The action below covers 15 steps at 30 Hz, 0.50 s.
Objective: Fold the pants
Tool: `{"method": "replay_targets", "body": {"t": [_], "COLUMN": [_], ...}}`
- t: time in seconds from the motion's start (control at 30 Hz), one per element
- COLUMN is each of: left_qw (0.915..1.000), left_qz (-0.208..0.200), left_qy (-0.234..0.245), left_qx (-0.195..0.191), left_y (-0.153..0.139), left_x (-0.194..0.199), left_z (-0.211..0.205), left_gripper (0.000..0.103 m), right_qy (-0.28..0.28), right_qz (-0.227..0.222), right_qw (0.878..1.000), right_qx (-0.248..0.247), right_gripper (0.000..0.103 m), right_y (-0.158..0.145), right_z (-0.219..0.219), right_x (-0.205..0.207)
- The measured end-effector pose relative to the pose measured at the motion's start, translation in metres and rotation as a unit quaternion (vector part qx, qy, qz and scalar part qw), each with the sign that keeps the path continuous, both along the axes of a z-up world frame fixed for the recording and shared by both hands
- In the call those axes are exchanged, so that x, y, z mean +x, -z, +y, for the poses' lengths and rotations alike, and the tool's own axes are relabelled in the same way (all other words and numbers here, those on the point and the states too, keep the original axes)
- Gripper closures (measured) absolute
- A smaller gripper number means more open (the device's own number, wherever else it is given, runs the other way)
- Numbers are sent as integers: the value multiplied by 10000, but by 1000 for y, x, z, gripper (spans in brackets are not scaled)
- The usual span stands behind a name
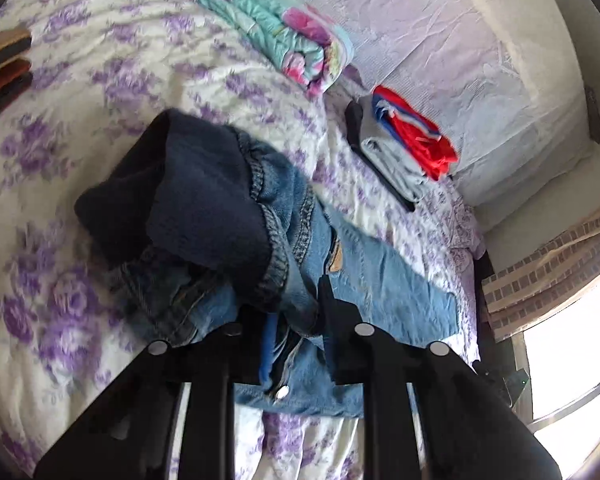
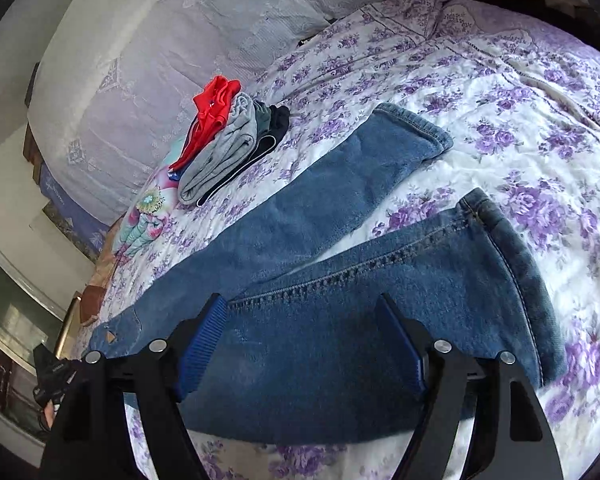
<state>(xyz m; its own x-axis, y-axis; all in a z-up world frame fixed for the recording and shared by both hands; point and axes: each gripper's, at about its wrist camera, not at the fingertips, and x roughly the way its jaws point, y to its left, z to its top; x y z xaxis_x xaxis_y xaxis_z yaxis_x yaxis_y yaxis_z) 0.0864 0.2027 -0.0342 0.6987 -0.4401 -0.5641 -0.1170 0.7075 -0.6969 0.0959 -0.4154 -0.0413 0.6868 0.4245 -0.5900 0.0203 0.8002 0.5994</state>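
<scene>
Blue jeans [image 2: 340, 216] lie on the floral bed, both legs spread apart and stretching away in the right wrist view. In the left wrist view the waist end [image 1: 228, 216] is bunched and turned out, showing dark lining. My left gripper [image 1: 296, 312] is shut on the jeans' waist fabric near the fly. My right gripper [image 2: 304, 320] is open, its blue pads [image 2: 204, 340] hovering just above the nearer leg.
A stack of folded clothes [image 2: 228, 140] with a red item on top sits near the white pillows [image 2: 140, 80]; it also shows in the left wrist view [image 1: 400, 144]. A rolled floral quilt [image 1: 268, 20] lies beyond. The bed edge and a window [image 1: 572, 360] are at right.
</scene>
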Motion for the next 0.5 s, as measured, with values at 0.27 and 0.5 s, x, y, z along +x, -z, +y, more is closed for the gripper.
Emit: {"method": "replay_targets", "body": {"t": [0.27, 0.5], "left_qw": [9991, 9984], "left_qz": [-406, -557], "left_qy": [6, -120], "left_qx": [139, 43], "left_y": [-33, -48], "left_x": [21, 52], "left_z": [1, 4], "left_gripper": [88, 88], "right_qy": [-55, 462], "right_qz": [674, 775], "right_qw": [9977, 9944], "right_qx": [40, 544], "right_gripper": [27, 92], "right_y": [15, 36], "right_z": [-6, -35], "right_x": [70, 108]}}
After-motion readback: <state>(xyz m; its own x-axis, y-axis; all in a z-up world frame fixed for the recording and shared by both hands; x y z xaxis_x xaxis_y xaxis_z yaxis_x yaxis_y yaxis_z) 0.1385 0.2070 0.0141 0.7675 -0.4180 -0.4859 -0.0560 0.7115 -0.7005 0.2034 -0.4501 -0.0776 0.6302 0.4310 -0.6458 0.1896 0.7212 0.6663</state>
